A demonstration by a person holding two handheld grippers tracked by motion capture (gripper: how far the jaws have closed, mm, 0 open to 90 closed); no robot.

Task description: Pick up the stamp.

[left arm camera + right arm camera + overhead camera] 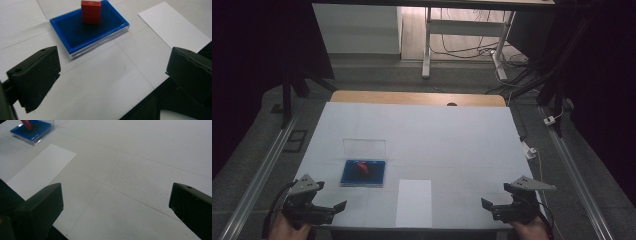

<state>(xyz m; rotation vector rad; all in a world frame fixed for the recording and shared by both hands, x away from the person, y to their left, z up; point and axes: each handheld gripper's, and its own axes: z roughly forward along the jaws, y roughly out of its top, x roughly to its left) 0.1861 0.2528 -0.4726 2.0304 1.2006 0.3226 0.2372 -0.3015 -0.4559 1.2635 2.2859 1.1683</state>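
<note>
Sitting upright in the blue tray [72, 37], the red block [91, 12] looks light and rigid, easiest pinched across its flat sides, while the left gripper [329, 207] and right gripper [492, 206] both hang wide apart, empty.

The high view is dim and grainy, with its corners and both sides sunk in near-black; the brightest patch is the floor at the top, beyond the far edge. The white surface [422, 145] reads as flat bluish grey, with no hard shadows. Both gripper views are brighter and evenly lit, yet soft: their own black jaws are blurred and underexposed at the bottom. The blue tray [87, 31] is fairly sharp, with faint glare on its clear rim.
</note>
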